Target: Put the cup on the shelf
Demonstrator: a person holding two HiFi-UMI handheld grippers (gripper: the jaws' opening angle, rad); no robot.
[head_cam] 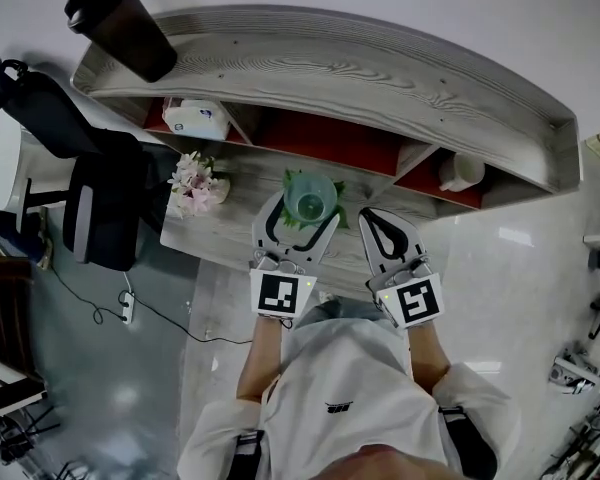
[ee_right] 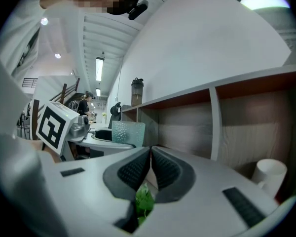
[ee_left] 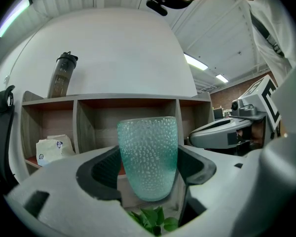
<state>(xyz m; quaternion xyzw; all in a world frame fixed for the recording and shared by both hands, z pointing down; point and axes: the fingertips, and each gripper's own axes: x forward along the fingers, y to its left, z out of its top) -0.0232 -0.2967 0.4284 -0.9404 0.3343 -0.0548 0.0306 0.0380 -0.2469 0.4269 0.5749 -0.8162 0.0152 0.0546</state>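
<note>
- Shelf [head_cam: 360,78]: grey wood, red-backed compartments, standing on a desk. The left bay holds a tissue pack [head_cam: 195,118]; the right bay holds a white mug [head_cam: 460,171].
- Black chair [head_cam: 90,178] is left of the desk, partly cut off in the left gripper view.
- Left gripper [head_cam: 308,203]: jaws clamped on the cup [ee_left: 148,157], which is upright, teal, dimpled and translucent. The cup is in front of the shelf over the desk, not on it. Its contents are not readable.
- Right gripper [ee_right: 151,152]: jaws pressed together with nothing between them, just beside the left one.
- Dark bottle [head_cam: 120,23] stands on the shelf top at the left end.
- Flowers [head_cam: 195,183] on the desk show only in the head view.
- Green plant [ee_left: 153,220] is under the cup, mostly hidden by the jaws. Its pot is not visible.
- The mug is cut off at the edge of the right gripper view, and the left gripper view doesn't show it.
</note>
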